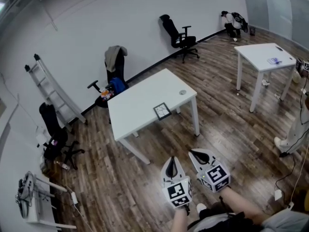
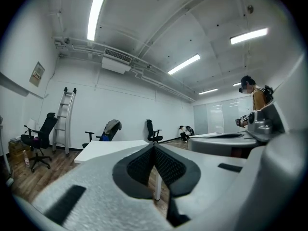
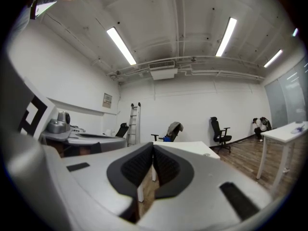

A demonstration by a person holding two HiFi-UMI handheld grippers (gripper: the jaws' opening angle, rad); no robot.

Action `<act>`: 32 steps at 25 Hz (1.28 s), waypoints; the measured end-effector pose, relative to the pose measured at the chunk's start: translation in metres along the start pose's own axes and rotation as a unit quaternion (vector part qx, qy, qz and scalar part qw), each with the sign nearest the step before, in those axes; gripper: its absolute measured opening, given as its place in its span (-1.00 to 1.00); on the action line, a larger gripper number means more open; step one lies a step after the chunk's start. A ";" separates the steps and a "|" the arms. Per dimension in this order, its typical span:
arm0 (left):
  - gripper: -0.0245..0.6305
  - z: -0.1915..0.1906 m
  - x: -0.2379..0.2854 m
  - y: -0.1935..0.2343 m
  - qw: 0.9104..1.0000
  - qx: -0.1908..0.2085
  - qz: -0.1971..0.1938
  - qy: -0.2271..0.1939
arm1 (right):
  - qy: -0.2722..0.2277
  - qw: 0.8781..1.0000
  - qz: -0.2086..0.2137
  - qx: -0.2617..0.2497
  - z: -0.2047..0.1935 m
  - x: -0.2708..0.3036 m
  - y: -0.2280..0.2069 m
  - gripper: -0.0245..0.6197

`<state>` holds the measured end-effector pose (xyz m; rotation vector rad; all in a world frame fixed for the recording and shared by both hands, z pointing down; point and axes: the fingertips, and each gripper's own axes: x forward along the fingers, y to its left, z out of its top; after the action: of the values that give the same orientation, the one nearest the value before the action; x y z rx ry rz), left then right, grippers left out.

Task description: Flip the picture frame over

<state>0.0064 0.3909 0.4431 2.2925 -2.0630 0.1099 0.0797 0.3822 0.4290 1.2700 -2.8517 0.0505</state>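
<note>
A bare, white-walled room with a wood-plank floor point(image 1: 125, 192) has a white table point(image 1: 140, 103) at its middle. The dark-rimmed picture frame point(image 1: 162, 111) lies flat near the table's front edge. A small round object point(image 1: 182, 92) sits well apart from it, toward the far right corner. Both grippers hang over the floor on the near side of the table, well short of the frame and touching nothing. The left gripper point(image 1: 172, 159) has its jaws pressed together and empty. The right gripper point(image 1: 190, 152), just beside it, is likewise closed on nothing. A ladder point(image 1: 48, 88) leans against the wall at left, and a second white table point(image 1: 264, 56) stands at right.
</note>
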 end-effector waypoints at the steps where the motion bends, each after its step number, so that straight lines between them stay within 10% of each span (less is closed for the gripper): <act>1: -0.94 -0.001 0.001 0.002 1.000 -0.001 -0.002 0.001 | -0.001 1.000 -0.003 0.000 0.001 0.001 0.001 -0.91; 14: -0.94 0.006 0.030 0.035 1.000 -0.013 0.009 -0.003 | 0.005 1.000 0.007 0.001 0.005 0.048 0.001 -0.91; 32: -0.94 0.024 0.216 0.086 0.998 -0.006 0.060 0.020 | 0.006 0.998 0.063 0.020 0.012 0.223 -0.109 -0.91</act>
<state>-0.0557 0.1656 0.4385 2.1408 -2.1740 0.1461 0.0122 0.1432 0.4260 1.0898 -2.9316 0.1182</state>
